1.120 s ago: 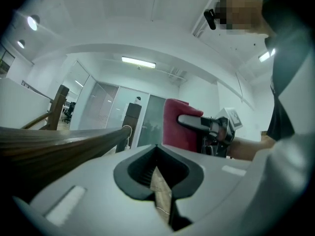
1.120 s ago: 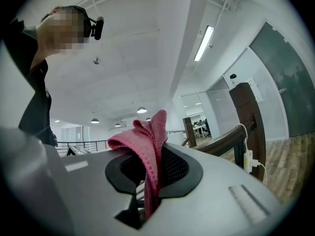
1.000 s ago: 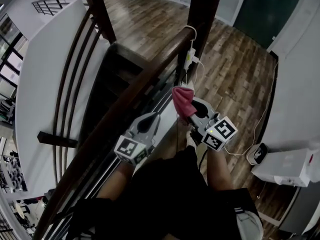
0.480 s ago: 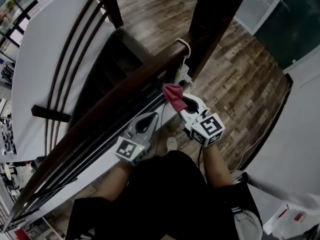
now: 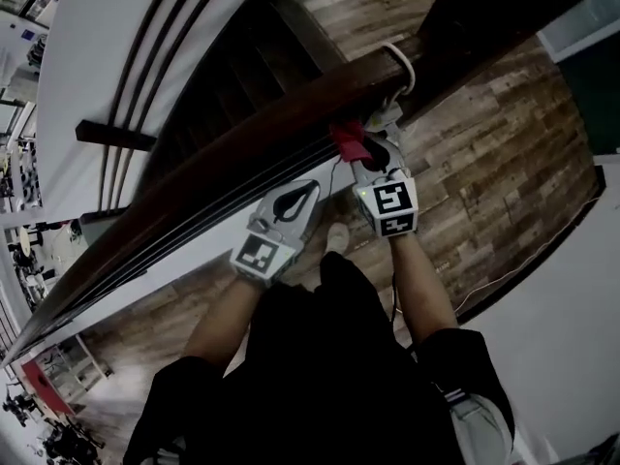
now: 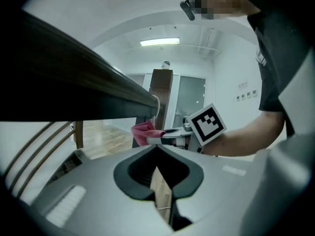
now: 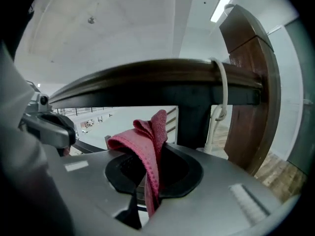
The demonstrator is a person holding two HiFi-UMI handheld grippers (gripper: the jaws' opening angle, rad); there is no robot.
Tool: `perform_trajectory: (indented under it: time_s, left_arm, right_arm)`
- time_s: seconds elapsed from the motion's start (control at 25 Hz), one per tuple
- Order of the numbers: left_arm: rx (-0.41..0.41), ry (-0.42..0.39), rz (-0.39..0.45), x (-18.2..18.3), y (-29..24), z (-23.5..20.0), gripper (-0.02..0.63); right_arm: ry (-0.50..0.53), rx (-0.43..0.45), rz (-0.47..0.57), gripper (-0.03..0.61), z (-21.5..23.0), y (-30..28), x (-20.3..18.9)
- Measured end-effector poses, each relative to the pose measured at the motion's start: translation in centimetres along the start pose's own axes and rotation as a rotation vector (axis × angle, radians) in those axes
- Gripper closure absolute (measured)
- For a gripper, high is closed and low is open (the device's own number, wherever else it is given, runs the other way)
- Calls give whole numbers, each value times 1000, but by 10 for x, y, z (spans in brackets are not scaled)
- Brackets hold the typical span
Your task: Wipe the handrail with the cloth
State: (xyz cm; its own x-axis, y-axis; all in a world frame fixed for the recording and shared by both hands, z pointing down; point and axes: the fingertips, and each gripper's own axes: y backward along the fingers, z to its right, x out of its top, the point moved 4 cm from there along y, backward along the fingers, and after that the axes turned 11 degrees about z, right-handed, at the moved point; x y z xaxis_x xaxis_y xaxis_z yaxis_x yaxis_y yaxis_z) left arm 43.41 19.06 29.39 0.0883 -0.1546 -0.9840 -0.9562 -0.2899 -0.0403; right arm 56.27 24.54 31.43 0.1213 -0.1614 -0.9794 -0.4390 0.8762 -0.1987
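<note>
Cloth [image 7: 147,141], pink, pinched in right claw [image 7: 150,183], centre frame. Bunched end sits just under handrail [image 7: 147,75]; contact unclear. Rail is dark wood, meets post [image 7: 251,82] at right. Left claw [image 6: 157,181]: jaws nearly together, empty, below rail. Step: likely approach. Next: press cloth onto rail, slide along.

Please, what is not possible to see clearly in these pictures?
- Whether the cloth, held by the right hand-held gripper, touches the handrail: right gripper view gives no depth, head view is dark there.
- The handrail's lower end: cut off by the head view's left edge.
- Any dirt on the handrail: too dark in all views.
</note>
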Motion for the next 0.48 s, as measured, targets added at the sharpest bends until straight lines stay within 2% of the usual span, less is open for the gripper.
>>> perform_trajectory:
  time_s: [0.12, 0.24, 0.36, 0.48]
  left_arm:
    - [23, 8, -19, -7, -8, -8, 614]
    - [46, 19, -40, -13, -5, -13, 614]
    - [73, 29, -63, -20, 3, -14, 614]
    - [104, 40, -73, -24, 11, -17, 614]
  right_arm:
    - [26, -36, -16, 526, 6, -22, -9]
    - [121, -79, -40, 526, 0, -40, -15]
    - [211, -169, -45, 526, -4, -51, -15]
    - [232, -233, -80, 526, -2, -59, -18]
